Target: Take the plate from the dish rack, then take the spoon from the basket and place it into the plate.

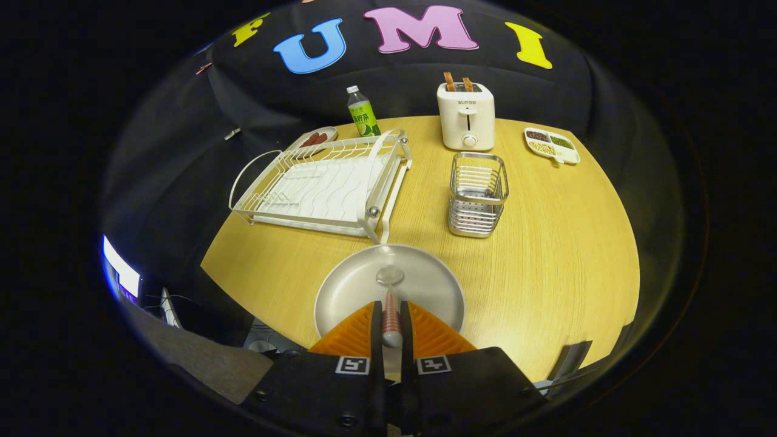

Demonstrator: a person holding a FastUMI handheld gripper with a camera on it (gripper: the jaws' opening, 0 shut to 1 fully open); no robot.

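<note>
The tool (391, 321) is pinching the spoon (390, 303) by its handle, with both fingers pressed against it from the two sides. The spoon points forward, away from the fingers, and its bowl is over the middle of the plate (355, 285); I cannot tell if the bowl touches the plate or stays a little above it. The plate is round and pale, and it lies flat on the wooden tabletop (546, 261), just ahead of the fingers and partly under them.

Beyond the plate, to the left, stands the white wire dish rack (322, 182) on its drip tray, with no dishes in it. To the right of the rack, apart from it, stands the metal basket (478, 194), which looks bare inside.

Farther back, a small dish (315, 138) with something reddish in it lies behind the rack, and a bottle (362, 111) with a green label stands upright beside it. A white toaster (466, 115) with two slices of bread in its slots stands behind the basket. To the right of the toaster lies a divided tray (552, 145) that holds dark and pale grains.
</note>
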